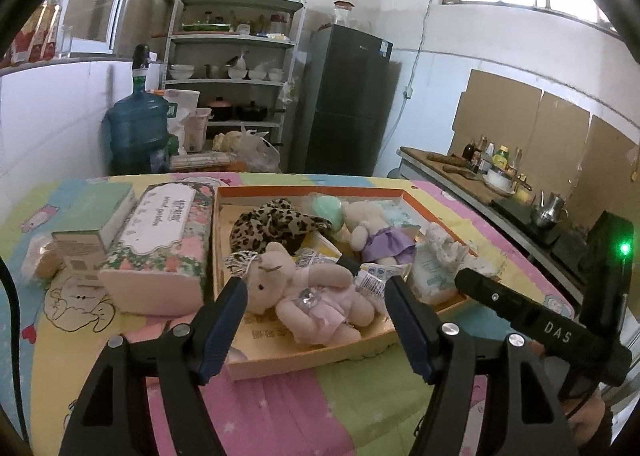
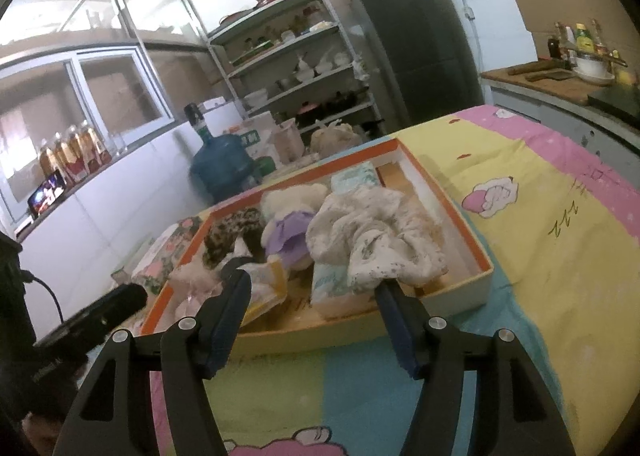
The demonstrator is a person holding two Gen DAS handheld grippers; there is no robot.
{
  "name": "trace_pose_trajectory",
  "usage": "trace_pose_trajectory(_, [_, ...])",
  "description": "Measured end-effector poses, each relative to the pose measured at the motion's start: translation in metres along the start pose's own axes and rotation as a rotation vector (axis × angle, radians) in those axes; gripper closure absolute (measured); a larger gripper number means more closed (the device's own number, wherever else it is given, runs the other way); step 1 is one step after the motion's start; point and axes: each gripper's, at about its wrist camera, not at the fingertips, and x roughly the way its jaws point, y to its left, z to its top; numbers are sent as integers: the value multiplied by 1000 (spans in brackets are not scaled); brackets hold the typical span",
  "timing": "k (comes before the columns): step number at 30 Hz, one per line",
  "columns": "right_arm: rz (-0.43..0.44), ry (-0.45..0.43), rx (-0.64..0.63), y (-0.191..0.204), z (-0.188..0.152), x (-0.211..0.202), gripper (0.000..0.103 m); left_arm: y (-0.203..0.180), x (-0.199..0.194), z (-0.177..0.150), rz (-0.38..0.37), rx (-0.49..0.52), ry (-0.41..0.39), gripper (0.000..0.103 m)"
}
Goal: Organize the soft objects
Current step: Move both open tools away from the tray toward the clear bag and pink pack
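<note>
Kitchen backdrop: shelves, fridge, water jug, patchwork cloth on the table. Left gripper (image 1: 314, 296) wide open, empty, hovering at the near edge of the box (image 1: 280, 366). Just ahead, between the fingers: pink bear (image 1: 308, 290), lying down, long axis slanting from head at near-left to feet at far-right, face up. Beyond it: leopard toy (image 1: 272, 222); further right, purple bear (image 1: 376, 234). Left of the box: tissue pack (image 1: 160, 240). Right gripper (image 2: 312, 292) also wide open, holding nothing, with the scrunchie (image 2: 372, 240) just ahead, touching or nearly touching the right finger. Likely next: pick the pink bear. Best done by closing across the torso, square to the long axis, low enough to catch the body, not the dress frill alone.
</note>
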Motion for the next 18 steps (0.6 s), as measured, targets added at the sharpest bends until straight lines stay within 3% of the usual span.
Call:
trace_pose_trajectory(9, [-31,-26,-25,17,-5,-25,37,19,-36,-3,0,-30,-58,32])
trace_pose_trajectory(18, [94,11,-96,72,-16,-28,37,69,-85,-11,104,-92,-118,32])
